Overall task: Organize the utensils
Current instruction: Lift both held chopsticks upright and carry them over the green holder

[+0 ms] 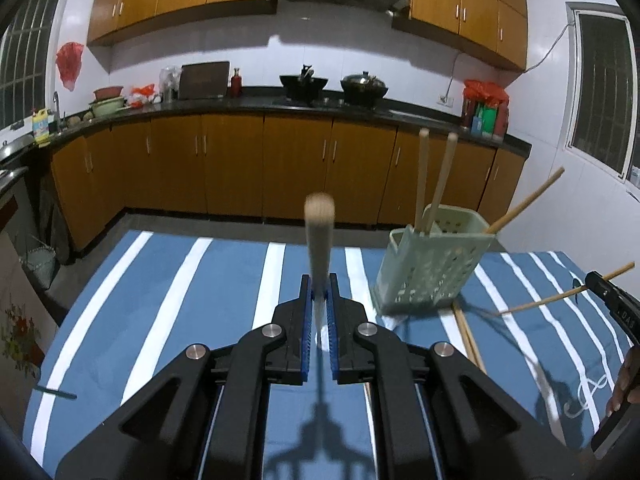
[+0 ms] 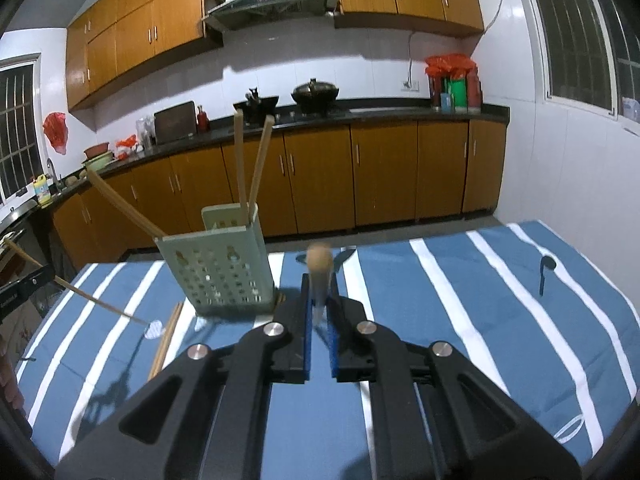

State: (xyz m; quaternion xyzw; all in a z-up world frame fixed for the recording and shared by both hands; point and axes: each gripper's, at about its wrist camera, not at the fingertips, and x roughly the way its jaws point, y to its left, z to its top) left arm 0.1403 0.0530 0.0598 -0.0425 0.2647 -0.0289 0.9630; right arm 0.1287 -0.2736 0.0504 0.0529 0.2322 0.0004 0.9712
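Note:
A pale green perforated utensil holder (image 1: pixel 430 266) stands on the blue striped tablecloth (image 1: pixel 168 292), with three chopsticks (image 1: pixel 422 178) standing in it. My left gripper (image 1: pixel 320 294) is shut on a chopstick (image 1: pixel 319 232) that points up, left of the holder. My right gripper (image 2: pixel 320 296) is shut on another chopstick (image 2: pixel 319 268), just right of the holder (image 2: pixel 218 268). It shows at the right edge of the left wrist view (image 1: pixel 600 284), its chopstick (image 1: pixel 560 296) slanting over the cloth. Two chopsticks (image 1: pixel 468 332) lie on the cloth beside the holder.
A dark spoon (image 2: pixel 545 270) lies on the cloth at the far right. A kitchen counter (image 1: pixel 280 106) with pots runs behind the table. The table's far edge (image 1: pixel 256 236) is close behind the holder.

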